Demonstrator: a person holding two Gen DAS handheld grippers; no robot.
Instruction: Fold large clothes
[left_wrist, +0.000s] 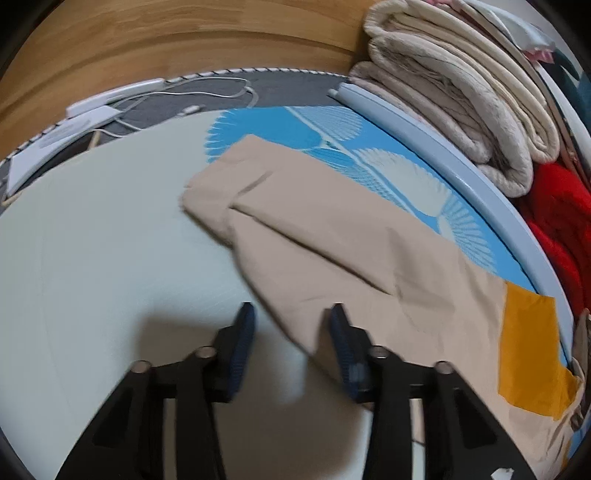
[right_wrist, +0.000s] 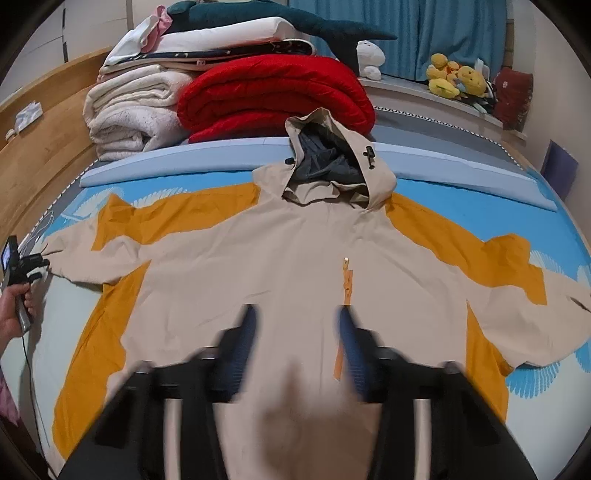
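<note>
A beige and orange hooded jacket (right_wrist: 295, 254) lies flat, front up, on the bed with both sleeves spread and the hood (right_wrist: 328, 162) toward the far side. My right gripper (right_wrist: 295, 325) is open and empty above the jacket's lower chest, beside the orange zipper (right_wrist: 345, 280). My left gripper (left_wrist: 291, 321) is open and empty over the edge of the jacket's left sleeve (left_wrist: 295, 236); the sleeve cuff (left_wrist: 207, 199) lies ahead of it. The left gripper also shows in the right wrist view (right_wrist: 26, 269), held in a hand by the cuff.
Folded cream blankets (right_wrist: 129, 110) and a red blanket (right_wrist: 273, 92) are stacked beyond a light blue bolster (right_wrist: 184, 162). A wooden headboard (left_wrist: 184, 40) stands at the left. White chargers and cables (left_wrist: 110, 107) lie near it. Plush toys (right_wrist: 454, 77) sit on the far ledge.
</note>
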